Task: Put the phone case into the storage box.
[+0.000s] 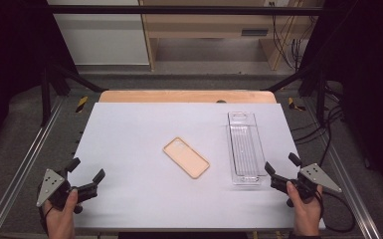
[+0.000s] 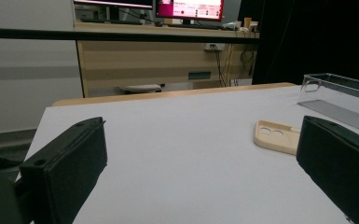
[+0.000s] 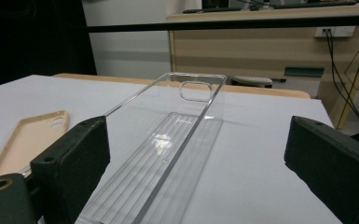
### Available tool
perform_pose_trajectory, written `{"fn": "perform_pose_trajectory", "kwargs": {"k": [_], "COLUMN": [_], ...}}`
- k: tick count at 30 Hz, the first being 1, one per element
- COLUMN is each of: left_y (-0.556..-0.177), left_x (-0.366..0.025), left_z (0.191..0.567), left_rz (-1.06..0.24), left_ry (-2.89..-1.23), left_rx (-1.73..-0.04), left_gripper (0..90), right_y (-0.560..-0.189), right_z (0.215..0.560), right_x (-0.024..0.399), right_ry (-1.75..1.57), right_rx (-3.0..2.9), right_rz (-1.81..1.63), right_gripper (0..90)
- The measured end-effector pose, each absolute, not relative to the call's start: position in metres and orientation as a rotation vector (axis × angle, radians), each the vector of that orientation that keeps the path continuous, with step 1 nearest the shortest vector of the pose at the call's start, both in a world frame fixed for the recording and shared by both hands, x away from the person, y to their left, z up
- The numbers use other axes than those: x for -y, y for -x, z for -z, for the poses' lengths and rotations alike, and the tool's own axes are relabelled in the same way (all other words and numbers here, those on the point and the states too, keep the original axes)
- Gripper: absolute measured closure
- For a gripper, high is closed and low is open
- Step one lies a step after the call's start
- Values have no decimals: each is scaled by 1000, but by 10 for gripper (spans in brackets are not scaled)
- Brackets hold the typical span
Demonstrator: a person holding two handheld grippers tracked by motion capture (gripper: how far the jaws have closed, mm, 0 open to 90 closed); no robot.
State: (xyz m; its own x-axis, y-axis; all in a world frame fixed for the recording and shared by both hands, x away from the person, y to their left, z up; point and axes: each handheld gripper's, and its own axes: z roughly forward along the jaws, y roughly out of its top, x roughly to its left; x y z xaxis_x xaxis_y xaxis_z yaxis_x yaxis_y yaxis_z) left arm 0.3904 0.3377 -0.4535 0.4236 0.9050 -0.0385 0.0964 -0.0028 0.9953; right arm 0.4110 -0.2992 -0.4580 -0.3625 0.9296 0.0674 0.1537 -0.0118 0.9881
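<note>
A: Where does the clear plastic tray sit?

B: On the white table, lengthwise away from the person, its near end just beyond the right gripper. In the right gripper view the tray runs straight out between the two black jaws, ribbed floor down, with a rounded slot at the far end.

A: And the right gripper's jaws?

B: Spread wide, with nothing pinched; the tray's near end lies just ahead of them, untouched as far as can be seen.

A: What lies beside the tray?

B: A tan phone case, to the tray's left, set at a slant, open side up, and apart from it. The left gripper view shows the case with its camera cutouts toward the near end.

A: The left gripper?

B: Far to the tray's left, near the table's front corner, held in a hand. Its jaws stand spread too, empty, above bare table.
</note>
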Motion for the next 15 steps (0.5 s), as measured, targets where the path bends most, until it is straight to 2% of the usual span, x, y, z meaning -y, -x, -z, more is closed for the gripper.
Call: {"fn": "perform_pose_trajectory", "kwargs": {"k": [7,15], "left_y": [-388,-387], "left_x": [-331,-328], "left_z": [453,453], "left_rz": [-798,-789], "left_ry": [-1468,-1483], "left_rx": [-921,-914], "left_gripper": [15,15], "right_y": [-413,-411], "right_z": [457,433], "right_x": [298,292], "right_ry": [-1188,-1175], "right_rx": [-1606,-1582], "right_rz": [-1456,-1384], "right_gripper": [68,45]}}
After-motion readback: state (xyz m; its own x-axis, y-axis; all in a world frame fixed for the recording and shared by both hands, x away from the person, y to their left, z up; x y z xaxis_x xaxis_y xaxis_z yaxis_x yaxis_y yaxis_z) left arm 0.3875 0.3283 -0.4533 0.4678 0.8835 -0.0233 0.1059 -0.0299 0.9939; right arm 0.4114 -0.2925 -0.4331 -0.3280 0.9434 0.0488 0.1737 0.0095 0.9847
